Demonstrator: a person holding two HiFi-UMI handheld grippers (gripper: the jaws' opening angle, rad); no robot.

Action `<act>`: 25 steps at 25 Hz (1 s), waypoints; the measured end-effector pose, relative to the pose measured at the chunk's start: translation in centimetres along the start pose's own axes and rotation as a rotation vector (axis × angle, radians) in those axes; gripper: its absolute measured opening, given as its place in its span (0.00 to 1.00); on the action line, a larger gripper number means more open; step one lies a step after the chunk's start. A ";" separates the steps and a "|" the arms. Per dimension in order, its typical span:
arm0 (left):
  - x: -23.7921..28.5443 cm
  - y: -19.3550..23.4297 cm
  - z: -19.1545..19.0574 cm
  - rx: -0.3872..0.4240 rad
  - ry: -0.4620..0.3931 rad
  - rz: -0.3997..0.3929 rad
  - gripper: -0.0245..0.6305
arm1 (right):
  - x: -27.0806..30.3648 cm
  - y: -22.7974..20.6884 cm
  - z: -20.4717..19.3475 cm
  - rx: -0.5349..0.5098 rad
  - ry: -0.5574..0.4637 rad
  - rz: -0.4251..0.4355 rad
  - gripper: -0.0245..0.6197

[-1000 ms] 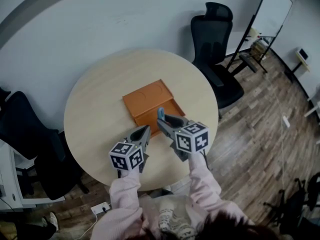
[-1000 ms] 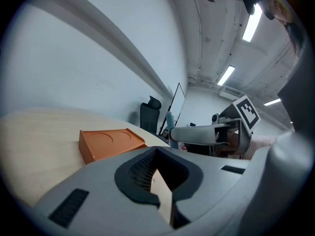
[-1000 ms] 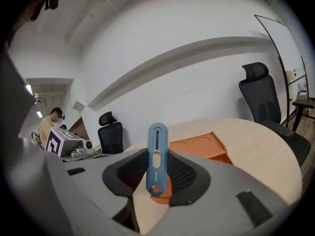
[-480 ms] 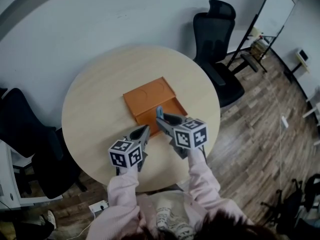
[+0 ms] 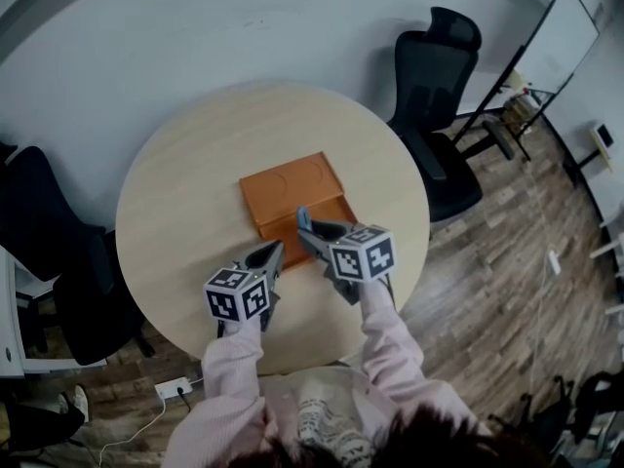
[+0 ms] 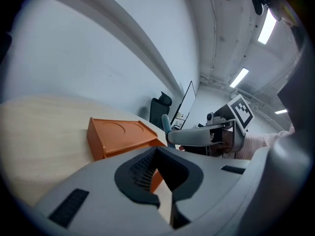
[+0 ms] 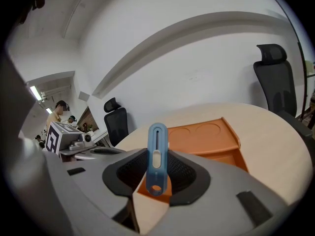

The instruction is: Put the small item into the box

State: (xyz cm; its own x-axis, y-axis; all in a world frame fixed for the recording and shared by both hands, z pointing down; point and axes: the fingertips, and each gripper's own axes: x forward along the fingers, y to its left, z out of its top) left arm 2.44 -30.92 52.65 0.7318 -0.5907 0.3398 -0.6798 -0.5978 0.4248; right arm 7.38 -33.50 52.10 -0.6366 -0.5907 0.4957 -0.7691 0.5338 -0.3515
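Over the box [image 5: 283, 185] edge — right gripper [image 5: 304, 230] holds item [image 7: 157, 154].

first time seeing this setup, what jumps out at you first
The orange box lying open in the middle of the round table draws the eye first. Next comes the slim blue item standing upright in the right gripper, close by the box's near side.

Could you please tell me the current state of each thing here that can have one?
orange box: open at its near end, resting on the table.
small blue item: upright, clamped in the right gripper, not yet in the box.
right gripper: shut on the small blue item.
left gripper: tips together, nothing between them.
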 end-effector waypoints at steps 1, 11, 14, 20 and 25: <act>0.1 0.0 -0.2 -0.003 0.004 0.008 0.05 | 0.2 -0.2 -0.2 0.000 0.013 0.007 0.25; 1.2 0.4 -1.5 -0.059 -0.007 0.087 0.05 | 2.0 -1.9 -1.8 -0.034 0.137 0.078 0.25; 1.6 0.5 -1.9 -0.081 -0.016 0.105 0.05 | 2.6 -2.6 -2.5 -0.064 0.176 0.093 0.25; 2.3 0.5 -2.5 -0.108 -0.024 0.122 0.05 | 3.6 -3.4 -3.4 -0.129 0.262 0.122 0.25; 2.8 0.4 -2.8 -0.130 -0.026 0.131 0.05 | 4.3 -3.9 -4.3 -0.156 0.315 0.140 0.25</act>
State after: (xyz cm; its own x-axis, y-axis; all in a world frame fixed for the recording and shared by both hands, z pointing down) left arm 4.35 -31.31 56.19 0.6348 -0.6739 0.3780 -0.7561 -0.4409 0.4837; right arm 7.87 -35.48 59.03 -0.6674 -0.3038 0.6799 -0.6427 0.6961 -0.3199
